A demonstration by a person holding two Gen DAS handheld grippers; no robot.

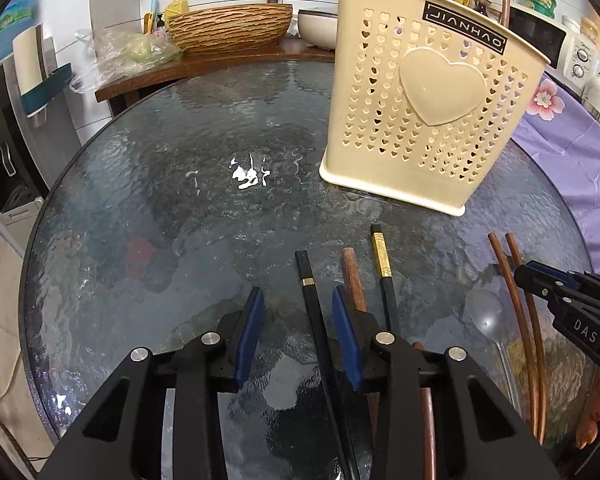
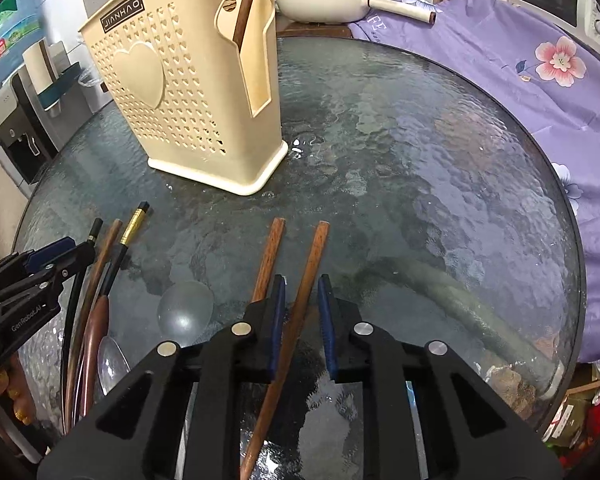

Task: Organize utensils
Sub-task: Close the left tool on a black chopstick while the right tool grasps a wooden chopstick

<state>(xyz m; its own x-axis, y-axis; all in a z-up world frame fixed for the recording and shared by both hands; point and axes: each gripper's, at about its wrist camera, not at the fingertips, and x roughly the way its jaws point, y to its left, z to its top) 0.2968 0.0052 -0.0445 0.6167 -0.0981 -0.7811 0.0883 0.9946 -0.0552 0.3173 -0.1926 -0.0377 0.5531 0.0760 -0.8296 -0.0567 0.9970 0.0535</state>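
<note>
A round textured-glass table (image 2: pixel 420 140) in a kitchen carries the cream utensil holder (image 2: pixel 188 92). Well in front of the holder, a stiff, light, likely slippery wooden chopstick (image 2: pixel 306 280) lies between the right gripper (image 2: pixel 302 316)'s spread jaws; mid-shaft looks the safest hold. The left gripper (image 1: pixel 298 328), also spread, straddles a black chopstick (image 1: pixel 314 308).

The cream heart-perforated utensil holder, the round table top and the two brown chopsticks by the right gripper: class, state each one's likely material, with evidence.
Cream heart-perforated utensil holder: probably moulded plastic, smooth and semi-matt, with uniform punched hearts and thin walls.
Round table top: apparently textured glass, glossy, with rippled reflections and shapes showing through.
Two brown chopsticks: seemingly wood, matt reddish-brown with faint grain; one lies between the right gripper's open jaws.
</note>
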